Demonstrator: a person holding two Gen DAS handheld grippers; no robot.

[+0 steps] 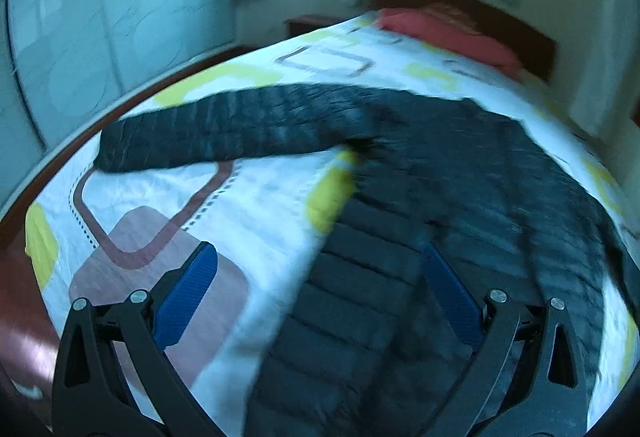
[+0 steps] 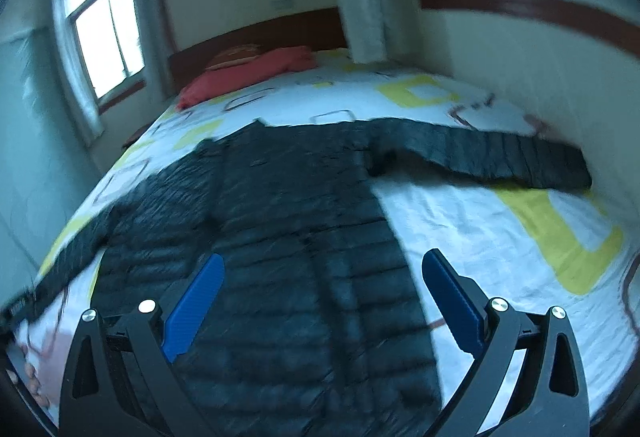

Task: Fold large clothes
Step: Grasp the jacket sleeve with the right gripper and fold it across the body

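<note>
in the left wrist view, the dark quilted puffer jacket point(image 1: 460, 173) lies spread flat on the bed with the white sheet printed in yellow and brown rounded squares point(image 1: 256, 205), which looks like the sensible start for a fold: body smoothed out, one sleeve point(image 1: 224, 133) stretched straight out sideways from the jacket's body toward the wooden bed edge. the left gripper point(image 1: 320, 297) hangs above the jacket's side edge with its blue-padded fingers point(image 1: 188, 297) spread wide and nothing between them, so it is released; one finger sits over bare sheet, the other over the quilting, as if straddling the edge, though whether it touches the cloth i cannot tell. beyond the jacket, a red pillow point(image 1: 448, 33) rests against the dark wooden headboard point(image 1: 480, 9), well apart from the jacket and not in the way. in the right wrist view, the same jacket point(image 2: 288, 205) fills the middle, its other sleeve point(image 2: 500, 153) laid out away from the body toward the pale wall point(image 2: 520, 69), ending near it. the right gripper point(image 2: 322, 301) is likewise spread wide and holding nothing, one pad point(image 2: 196, 309) over the jacket's body, the other over the sheet just beside the jacket's side edge. the wall close to that sleeve's cuff probably leaves little room to reach around it. the pictures are motion-blurred, so fine detail of zip or hem is unclear.
</note>
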